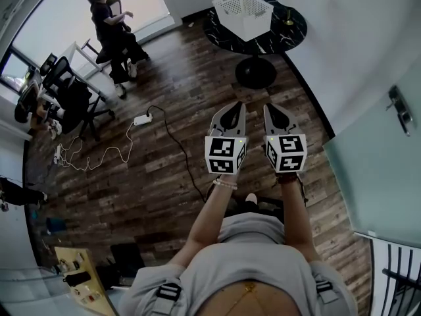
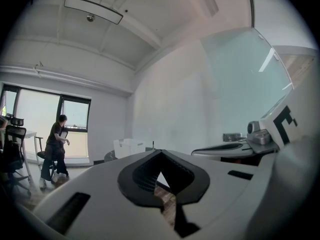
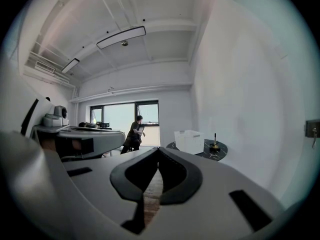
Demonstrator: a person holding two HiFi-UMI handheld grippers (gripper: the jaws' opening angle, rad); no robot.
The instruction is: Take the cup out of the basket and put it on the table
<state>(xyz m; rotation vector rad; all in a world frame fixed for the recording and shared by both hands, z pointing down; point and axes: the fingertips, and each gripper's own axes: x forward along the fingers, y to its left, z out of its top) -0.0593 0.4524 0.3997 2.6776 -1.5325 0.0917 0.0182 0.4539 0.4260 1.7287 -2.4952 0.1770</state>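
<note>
Not begun, I judge; my left gripper point(image 1: 235, 109) and right gripper point(image 1: 271, 108), both closed and empty, are well apart from the white slatted plastic basket point(image 1: 253, 24) on the round black marble table point(image 1: 291, 26) at twelve o'clock.

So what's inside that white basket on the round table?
From above, the basket shows only its pale inside walls. What lies in it cannot be made out, and its walls hide the inside in both gripper views.

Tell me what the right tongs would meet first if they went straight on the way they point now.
Nothing close: open wood floor lies ahead of the right tongs. Further on, probably the round black table carrying the white basket, slightly right of the line; depth is unclear.
</note>
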